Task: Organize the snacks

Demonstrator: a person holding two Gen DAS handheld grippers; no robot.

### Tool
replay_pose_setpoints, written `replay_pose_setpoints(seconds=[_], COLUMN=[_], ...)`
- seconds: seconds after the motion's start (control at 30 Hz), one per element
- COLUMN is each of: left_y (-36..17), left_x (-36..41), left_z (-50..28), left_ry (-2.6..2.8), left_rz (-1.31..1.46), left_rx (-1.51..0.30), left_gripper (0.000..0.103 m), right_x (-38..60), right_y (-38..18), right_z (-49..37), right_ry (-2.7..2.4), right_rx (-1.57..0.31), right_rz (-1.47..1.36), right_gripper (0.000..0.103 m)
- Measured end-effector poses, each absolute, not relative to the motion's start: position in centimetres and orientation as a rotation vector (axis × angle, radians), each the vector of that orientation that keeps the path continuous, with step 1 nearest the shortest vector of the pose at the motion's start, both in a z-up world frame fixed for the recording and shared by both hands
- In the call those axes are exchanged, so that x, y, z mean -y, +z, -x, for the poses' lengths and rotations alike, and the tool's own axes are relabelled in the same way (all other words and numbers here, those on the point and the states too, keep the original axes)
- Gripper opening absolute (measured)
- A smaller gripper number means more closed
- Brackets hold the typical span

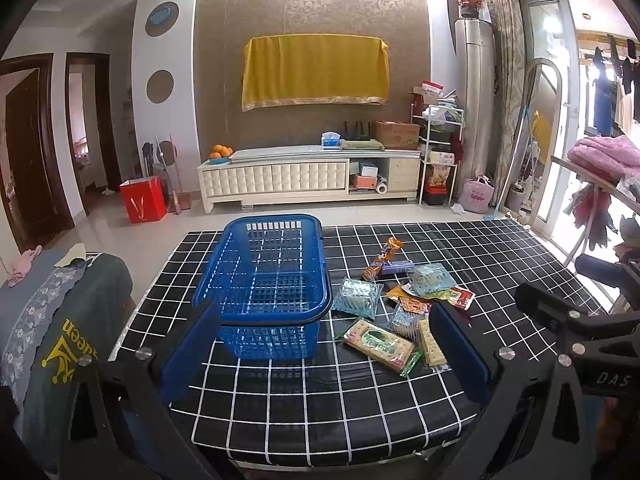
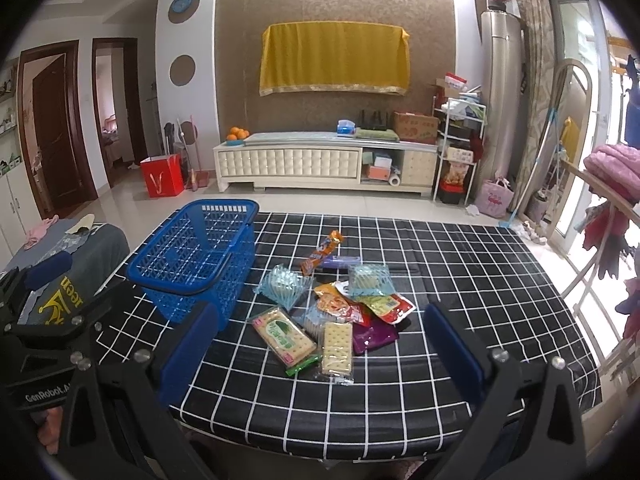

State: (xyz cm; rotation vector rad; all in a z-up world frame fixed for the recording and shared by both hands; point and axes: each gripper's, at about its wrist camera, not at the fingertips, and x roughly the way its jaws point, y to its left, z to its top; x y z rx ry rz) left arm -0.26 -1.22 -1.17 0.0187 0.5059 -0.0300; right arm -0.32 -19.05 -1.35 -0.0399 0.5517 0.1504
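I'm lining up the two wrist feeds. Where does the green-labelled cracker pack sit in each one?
Left wrist view: the green-labelled cracker pack lies right of centre, low in the picture, just right of the blue basket.
Right wrist view: the same pack lies left of centre, below and right of the basket.
Shared landmark: the plain cracker pack lies on its right side in both views.

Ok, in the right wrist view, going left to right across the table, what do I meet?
Blue basket → clear blue-striped packet → green-label cracker pack → plain cracker pack → purple packet.
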Motion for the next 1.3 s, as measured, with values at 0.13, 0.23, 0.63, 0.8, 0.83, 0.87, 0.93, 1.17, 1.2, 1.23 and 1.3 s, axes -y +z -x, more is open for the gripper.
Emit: replay_pose_setpoints(seconds=[0.13, 0.23, 0.63, 0.8, 0.83, 0.87, 0.93, 1.17, 1.2, 1.23, 1.3], left_y=[-1.1, -1.2, -4.1, -6.9, -7.5, -8.1, -9.1, -12.8, -13.3, -13.9, -15.1], left_x=[1.5, 1.7, 3.1, 2.7, 2.6, 2.3, 1.6, -0.4, -0.6, -0.8, -1.2], left_z=[0.0, -0.4, -4.8, -6.4, -6.6, -6.8, -7.3, -8.7, -8.8, -9.1, -9.5], left_ry=[-0.034, -0.046, -0.07, -0.034, -0.028, -0.02, -0.01, 0.033, 0.038, 0.047, 0.061], left_rz=[-0.023, -0.017, 0.048, 0.046, 0.048, 0.055, 0.067, 0.115, 0.12, 0.126, 0.14], left_rx=[-0.508, -0.517, -0.655, -0.732, -0.745, -0.76, -0.785, -0.864, -0.873, -0.882, -0.904], left_gripper=[0.103, 0.103, 0.103, 0.103, 0.103, 0.103, 0.103, 0.103, 0.103, 0.103, 0.103], right_x=[19.4, 19.8, 20.6, 18.9, 18.5, 18.1, 16.8, 13.9, 13.7, 13.5, 13.4], right_y=[-1.4, -1.4, -4.5, -7.5, -8.3, -9.0, -10.7, -15.9, -16.6, -17.2, -18.3], right_z=[0.0, -0.6, -5.9, -8.9, -9.5, -9.9, -10.8, -13.6, -14.1, -14.4, -15.1], right_ry=[0.148, 0.161, 0.251, 0.33, 0.352, 0.365, 0.404, 0.508, 0.517, 0.519, 0.524], right_rx=[-0.553, -0.563, -0.689, -0.798, -0.831, -0.852, -0.9, -1.053, -1.073, -1.089, -1.114], right_rz=[0.05, 0.055, 0.114, 0.177, 0.179, 0.182, 0.206, 0.257, 0.26, 0.264, 0.277], right_gripper=[0.103, 0.103, 0.102, 0.099, 0.098, 0.098, 0.095, 0.082, 0.081, 0.081, 0.08])
